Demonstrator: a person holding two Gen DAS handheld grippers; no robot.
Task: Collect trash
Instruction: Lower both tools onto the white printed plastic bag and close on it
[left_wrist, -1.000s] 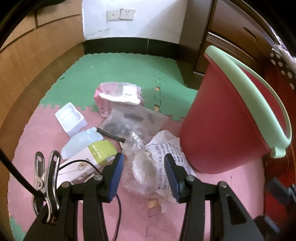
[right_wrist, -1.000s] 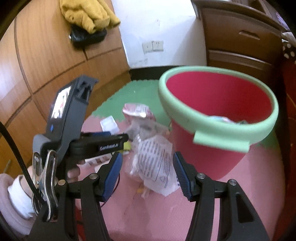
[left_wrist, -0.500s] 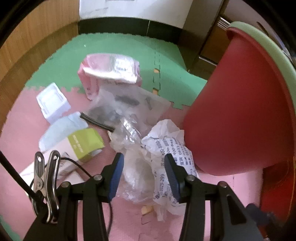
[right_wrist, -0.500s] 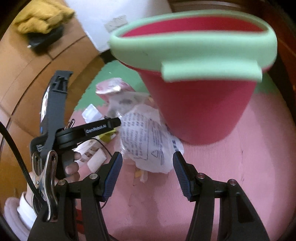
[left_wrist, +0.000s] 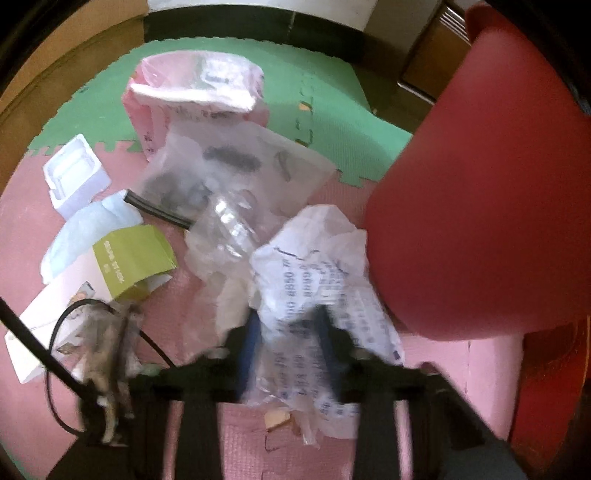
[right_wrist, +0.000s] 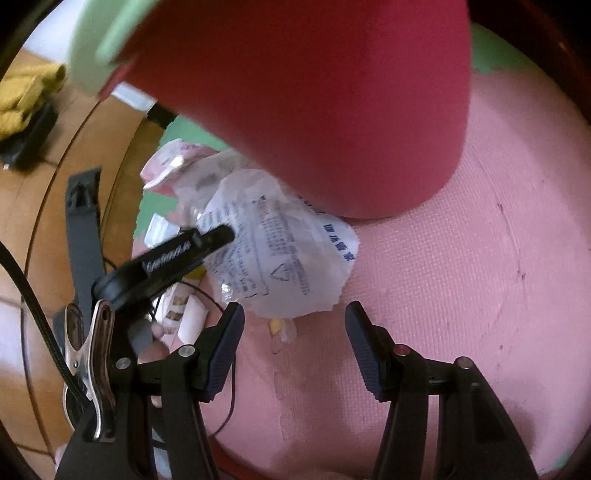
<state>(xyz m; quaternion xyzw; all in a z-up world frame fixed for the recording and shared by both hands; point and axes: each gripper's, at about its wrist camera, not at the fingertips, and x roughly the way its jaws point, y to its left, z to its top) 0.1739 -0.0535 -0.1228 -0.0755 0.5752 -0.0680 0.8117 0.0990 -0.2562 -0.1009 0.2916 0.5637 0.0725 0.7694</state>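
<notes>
I have my left claw (left_wrist: 286, 332), jaws apart, straddling the crumpled printed bag (left_wrist: 314, 266) beside the red bin (left_wrist: 480, 203), my spread right claw (right_wrist: 295, 332) farther back

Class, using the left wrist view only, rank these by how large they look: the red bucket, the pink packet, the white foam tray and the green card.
1. red bucket, though nearness inflates it
2. pink packet
3. white foam tray and green card: too alike to rank
</notes>
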